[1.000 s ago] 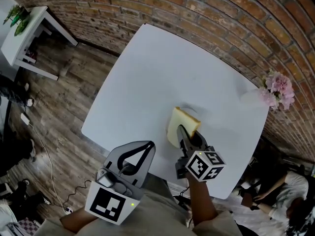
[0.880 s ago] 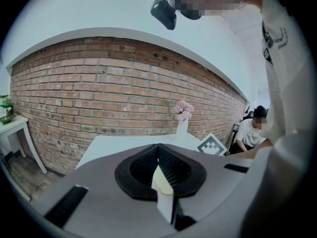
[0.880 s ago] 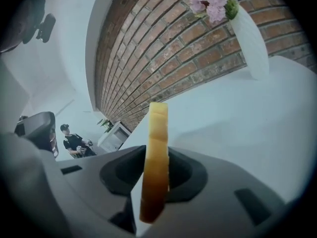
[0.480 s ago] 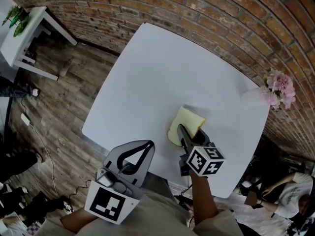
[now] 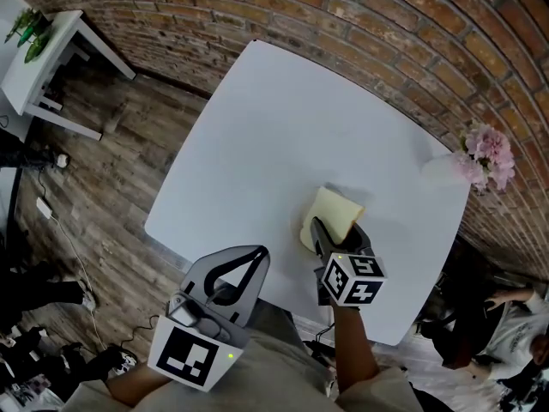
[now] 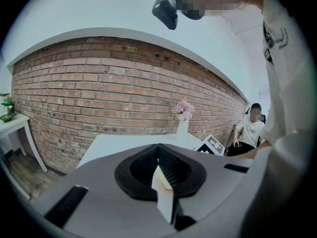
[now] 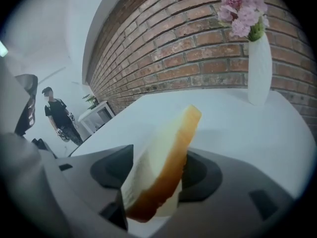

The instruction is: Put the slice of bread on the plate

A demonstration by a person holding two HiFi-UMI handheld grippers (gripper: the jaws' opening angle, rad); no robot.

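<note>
The slice of bread, pale with a tan crust, lies low on the white table near its front right. My right gripper is straight behind it. In the right gripper view the bread leans tilted between the jaws, which are opening and no longer press it. My left gripper hangs by my body off the table's front edge, its fingertips together and nothing held. I see no plate in any view.
A white vase of pink flowers stands at the table's far right corner by the brick wall. A small white side table is at the far left. A person sits to the right of the table.
The bread has tipped from nearly upright to flatter on the table and shifted slightly right. The right gripper sank a little and rolled, and its jaws spread. The left gripper stayed put.
</note>
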